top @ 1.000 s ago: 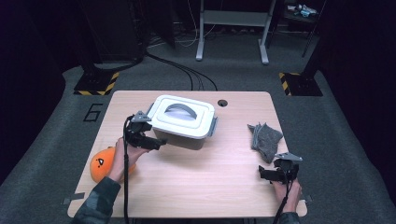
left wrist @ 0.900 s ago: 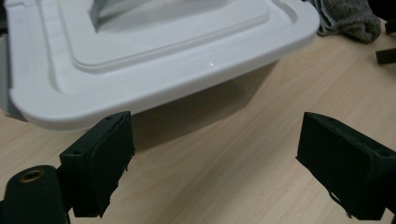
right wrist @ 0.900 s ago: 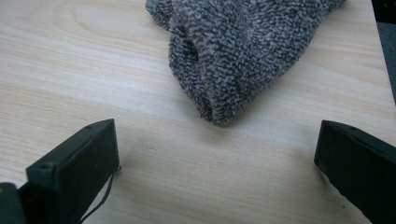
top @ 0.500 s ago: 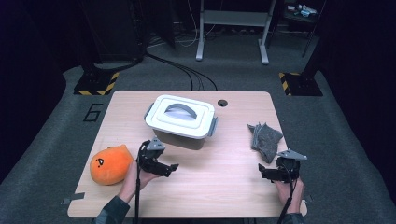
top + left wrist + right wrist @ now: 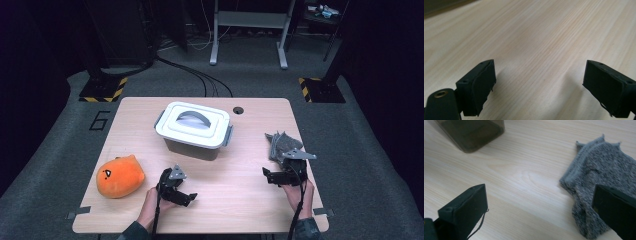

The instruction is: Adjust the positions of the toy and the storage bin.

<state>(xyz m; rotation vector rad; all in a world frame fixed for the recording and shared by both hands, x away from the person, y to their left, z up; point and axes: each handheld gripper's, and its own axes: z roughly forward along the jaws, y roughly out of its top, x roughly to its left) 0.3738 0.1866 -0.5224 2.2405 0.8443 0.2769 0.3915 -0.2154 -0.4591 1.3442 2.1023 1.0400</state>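
Waiting step: both tools released, empty, low over surface (image 5: 240, 165).
Left tool (image 5: 181, 192): near plush (image 5: 120, 176).
Right tool (image 5: 274, 176): beside cloth (image 5: 599, 170).
Next: right closes on cloth.

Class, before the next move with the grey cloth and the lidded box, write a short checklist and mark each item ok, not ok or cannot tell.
1. Right claw open: ok, jaws wide apart.
2. Left claw open and empty: ok, bare table between its jaws.
3. Cloth within the right claw's line: ok, beside its right jaw, not yet gripped.
4. Box lid shut: ok, it sits flat; latches cannot tell.
5. Plush out of the way: ok, at the table's left.
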